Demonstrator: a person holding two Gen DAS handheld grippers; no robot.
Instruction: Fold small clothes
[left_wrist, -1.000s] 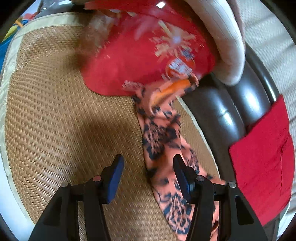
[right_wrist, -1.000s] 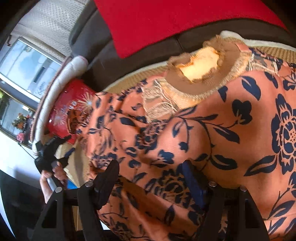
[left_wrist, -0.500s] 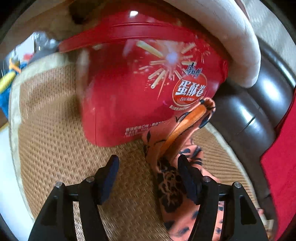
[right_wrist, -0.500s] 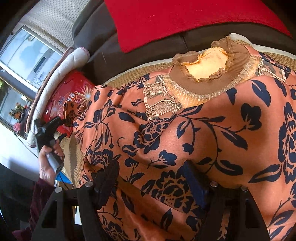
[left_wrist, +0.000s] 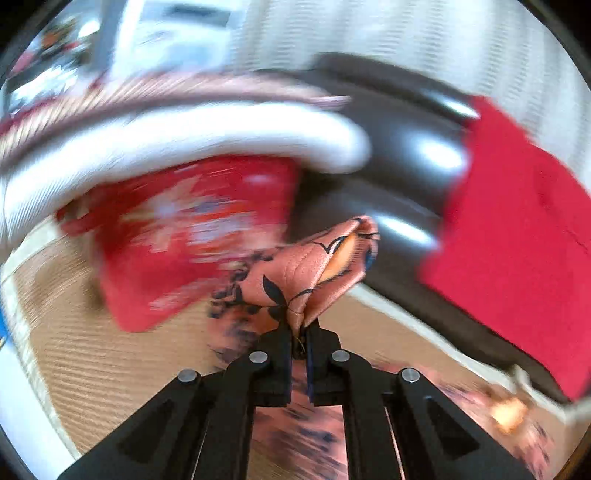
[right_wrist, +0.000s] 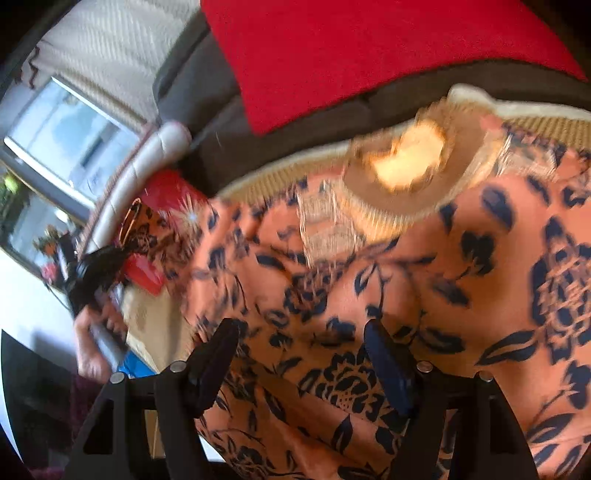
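Note:
An orange top with dark blue flowers (right_wrist: 461, 280) lies spread on a woven mat (right_wrist: 280, 173), its brown ribbed collar (right_wrist: 399, 184) towards the sofa. My left gripper (left_wrist: 298, 328) is shut on the end of its sleeve (left_wrist: 317, 266) and holds it lifted above the mat; it also shows in the right wrist view (right_wrist: 110, 258). My right gripper (right_wrist: 303, 343) is open and hovers just over the body of the top, with nothing between its fingers.
A red snack box (left_wrist: 199, 229) stands on the mat (left_wrist: 92, 369) by a white padded armrest (left_wrist: 207, 136). A dark leather sofa back (left_wrist: 406, 155) carries a red cloth (left_wrist: 517, 229). A window (right_wrist: 70, 140) is at the left.
My left gripper has shut on the sleeve end and lifted it, swinging up towards the sofa. My right gripper stays open over the top.

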